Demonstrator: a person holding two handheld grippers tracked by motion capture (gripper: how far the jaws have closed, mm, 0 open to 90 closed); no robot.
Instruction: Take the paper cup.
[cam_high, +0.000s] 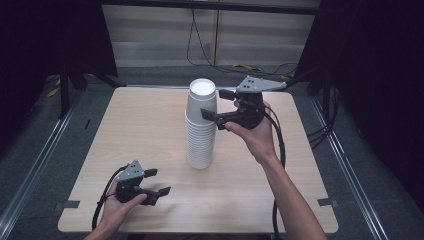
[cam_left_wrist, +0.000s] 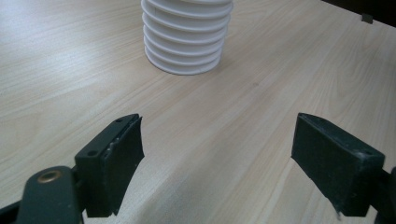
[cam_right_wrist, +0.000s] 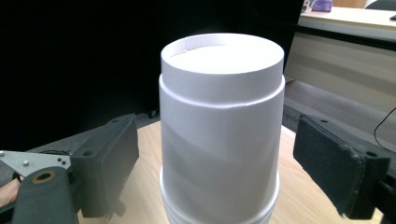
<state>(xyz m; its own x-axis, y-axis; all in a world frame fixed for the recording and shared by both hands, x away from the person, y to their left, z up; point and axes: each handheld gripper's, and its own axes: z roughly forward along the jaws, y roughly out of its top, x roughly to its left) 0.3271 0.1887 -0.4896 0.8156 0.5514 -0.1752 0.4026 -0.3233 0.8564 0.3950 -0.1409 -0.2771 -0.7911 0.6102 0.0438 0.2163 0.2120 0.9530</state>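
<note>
High view: a stack of white paper cups (cam_high: 200, 127), nested upside down, stands upright near the middle of the tabletop (cam_high: 150, 130). The top cup (cam_high: 202, 102) sits proud of the rest, its base uppermost.

Right tool (cam_high: 216, 105) is raised to that top cup, one jaw on each side of it. Right gripper view: both pads stand clear of the cup wall (cam_right_wrist: 222, 135), a gap showing on either side, so the tool is released and not yet gripping. The cup looks seated on the stack, not lifted free.

Left tool (cam_high: 156, 182) rests low at the near left of the tabletop, well apart from the stack. Left gripper view: jaws spread wide, nothing between them, bare wood below; the bottom rims of the stack (cam_left_wrist: 186, 39) lie farther ahead.

Judgement: the work looks like pulling the top cup off the stack. Approach done; closing, lifting off and setting the cup down all remain. No separated cup on the tabletop.
</note>
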